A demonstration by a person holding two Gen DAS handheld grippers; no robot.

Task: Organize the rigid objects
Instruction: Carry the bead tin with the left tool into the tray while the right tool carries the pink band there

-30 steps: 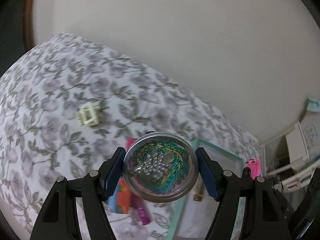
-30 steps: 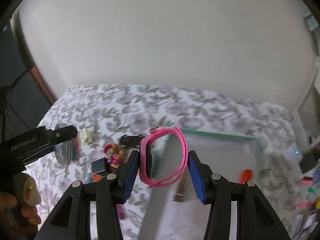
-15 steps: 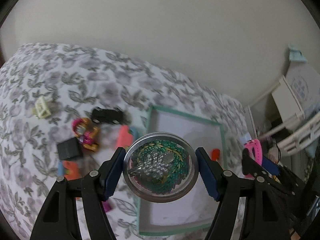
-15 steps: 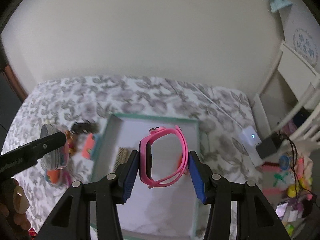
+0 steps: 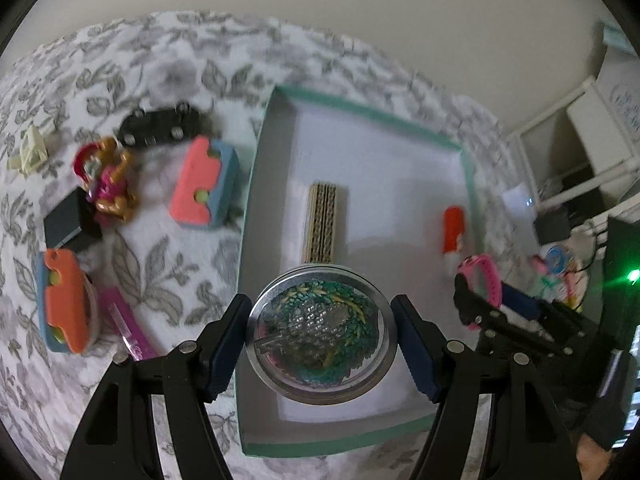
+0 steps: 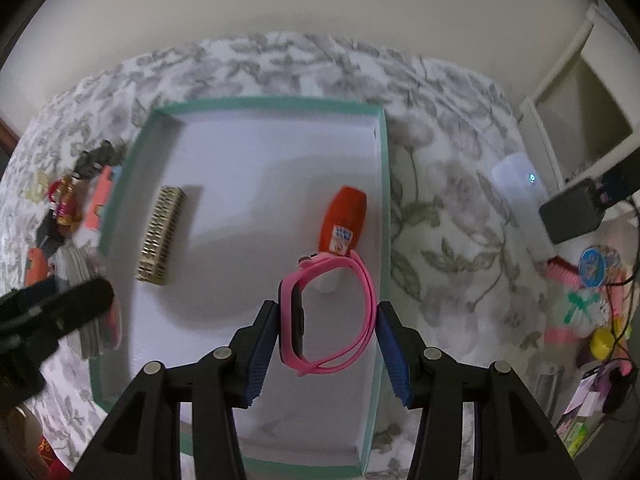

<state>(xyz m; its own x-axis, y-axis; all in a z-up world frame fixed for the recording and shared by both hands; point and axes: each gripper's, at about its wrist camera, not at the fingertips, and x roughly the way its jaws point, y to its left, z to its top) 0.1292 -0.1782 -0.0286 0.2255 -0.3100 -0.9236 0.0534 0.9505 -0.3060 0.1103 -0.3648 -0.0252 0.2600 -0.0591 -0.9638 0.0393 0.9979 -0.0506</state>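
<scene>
On a flowered bedspread (image 5: 168, 240) sits a green-rimmed white box (image 5: 256, 184). Above it the left gripper (image 5: 322, 336) clamps a round tin (image 5: 322, 332) (clear lid), the right gripper (image 6: 326, 326) a pink watch (image 6: 328, 316); inside lie a gold comb (image 6: 160, 236) and an orange tube (image 6: 344, 216). Toys lie left.

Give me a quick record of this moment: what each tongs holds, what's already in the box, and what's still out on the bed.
left tongs: shut on round tin, above box
right tongs: shut on pink watch, above box
box: teal rim, white inside
in box: gold comb, orange bottle
on bedspread: black toy car, toy figure, foam blocks
</scene>
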